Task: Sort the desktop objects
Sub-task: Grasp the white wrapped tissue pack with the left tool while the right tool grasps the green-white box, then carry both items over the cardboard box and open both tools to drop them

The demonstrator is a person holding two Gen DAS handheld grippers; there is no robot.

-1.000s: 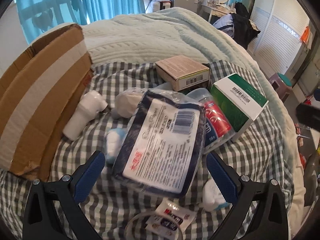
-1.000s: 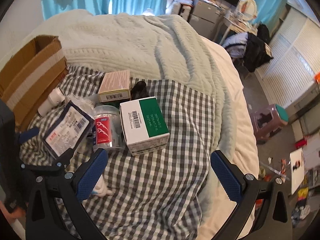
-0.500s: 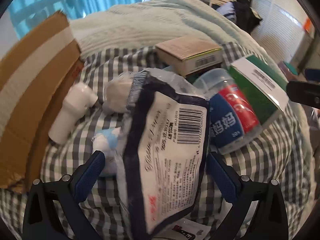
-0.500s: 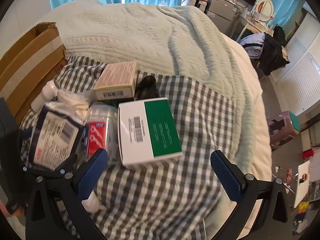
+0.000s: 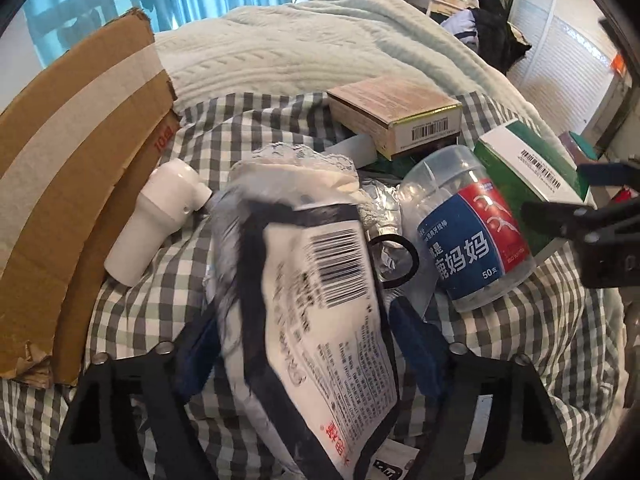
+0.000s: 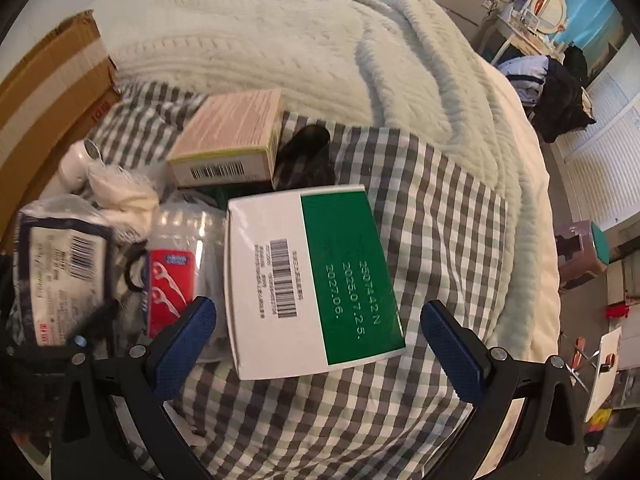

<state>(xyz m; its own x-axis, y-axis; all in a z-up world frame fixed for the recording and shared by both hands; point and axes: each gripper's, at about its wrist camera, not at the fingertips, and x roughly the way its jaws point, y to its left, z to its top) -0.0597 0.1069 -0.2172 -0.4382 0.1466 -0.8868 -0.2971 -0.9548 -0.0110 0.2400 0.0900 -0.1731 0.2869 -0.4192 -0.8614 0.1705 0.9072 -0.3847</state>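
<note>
On the bed lie two small cartons: one green-and-white box (image 6: 312,280) and one tan box (image 6: 228,142). There is one clear floss-pick jar (image 5: 468,236), one dark-edged plastic packet (image 5: 316,320), one white cylindrical device (image 5: 156,220), one black hair tie (image 5: 394,258) and one white cloth bundle (image 6: 124,194). One large cardboard box (image 5: 68,184) stands at the bed's left edge.

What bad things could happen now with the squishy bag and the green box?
The left gripper pinches the soft plastic packet by its sides only, so it might sag or slip out. The right gripper is open around the green-and-white box; closing could bump the floss-pick jar beside it and roll it on the checkered cloth.
</note>
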